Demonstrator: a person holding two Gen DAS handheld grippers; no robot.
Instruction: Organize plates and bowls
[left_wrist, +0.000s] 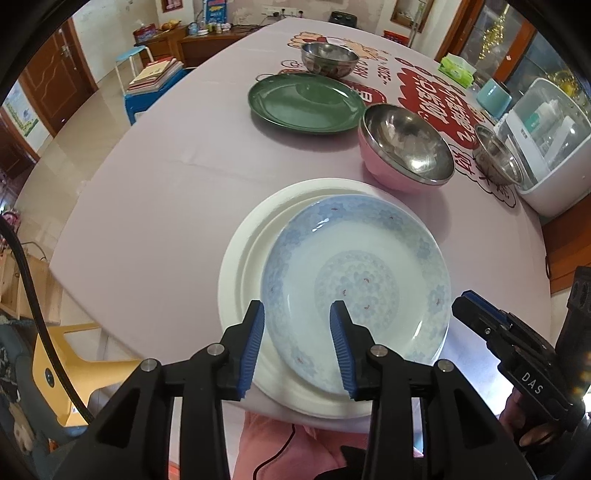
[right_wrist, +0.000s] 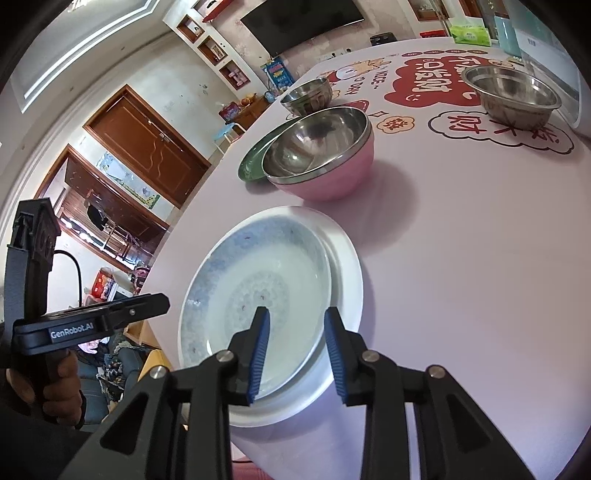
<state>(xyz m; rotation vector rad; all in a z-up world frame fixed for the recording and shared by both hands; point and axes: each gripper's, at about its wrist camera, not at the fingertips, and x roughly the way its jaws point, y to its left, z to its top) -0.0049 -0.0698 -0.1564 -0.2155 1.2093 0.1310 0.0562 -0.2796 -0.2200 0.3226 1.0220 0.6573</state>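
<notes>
Blue-patterned plate (left_wrist: 356, 291) nested off-centre in white plate (left_wrist: 240, 266), near edge of table (left_wrist: 155, 177), stack overhanging the edge slightly toward the person. Left gripper (left_wrist: 297, 345) released, jaws parted astride the blue plate's near rim, pads clear of it. Right gripper (right_wrist: 297, 350) likewise released, straddling the rims at the stack's opposite side, nothing pinched. Glazed ceramic by appearance: judged stiff, brittle, fairly heavy, slick under rubber pads; best taken by the raised rim, one pad inside, one beneath. Round, hence no long axis; concave face upward, lying level. Green plate (left_wrist: 304, 103), pink bowl (left_wrist: 402, 153) and steel bowls (left_wrist: 328, 57) well apart, farther up the table
</notes>
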